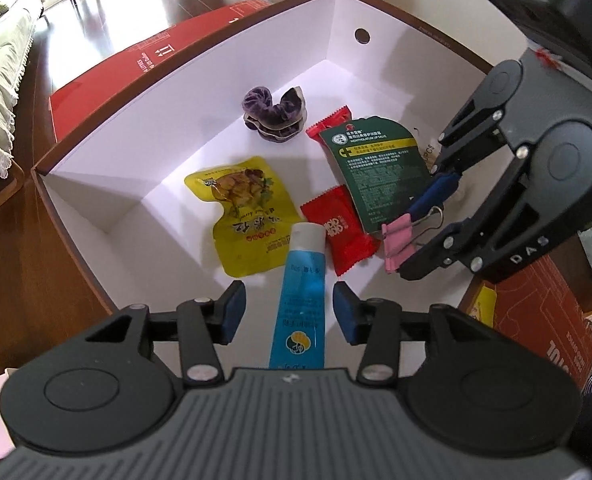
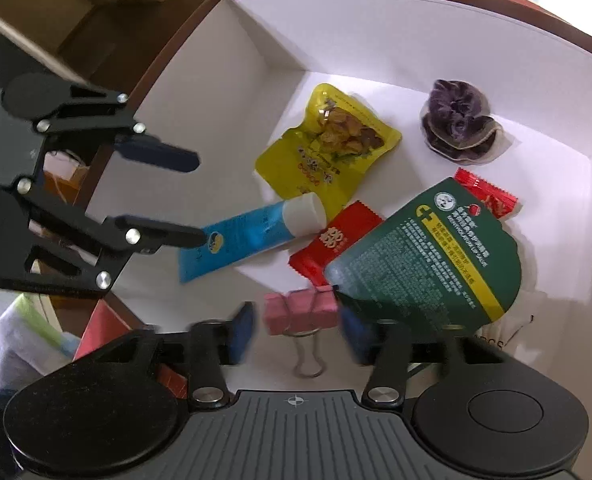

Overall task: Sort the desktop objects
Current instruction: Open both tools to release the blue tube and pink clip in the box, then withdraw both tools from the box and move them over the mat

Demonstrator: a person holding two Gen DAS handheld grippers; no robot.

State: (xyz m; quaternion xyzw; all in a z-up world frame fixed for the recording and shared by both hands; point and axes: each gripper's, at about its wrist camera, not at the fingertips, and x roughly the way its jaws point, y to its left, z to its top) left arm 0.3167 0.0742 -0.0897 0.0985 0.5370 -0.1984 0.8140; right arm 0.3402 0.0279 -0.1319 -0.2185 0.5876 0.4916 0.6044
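White walls of the box (image 1: 200,92) surround the sorted things. Left gripper (image 1: 289,312) stands apart around the blue tube (image 1: 298,300), not pressing it. Right gripper (image 2: 296,330) is apart too, the pink binder clip (image 2: 300,314) lying free between its pads, beside the green card (image 2: 428,256).

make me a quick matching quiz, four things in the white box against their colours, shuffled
Things:
1. tube
2. binder clip
3. scrunchie
4. snack pouch

Colours:
A. purple
B. yellow
C. blue with a white cap
D. pink

Pairs: 1-C, 2-D, 3-A, 4-B
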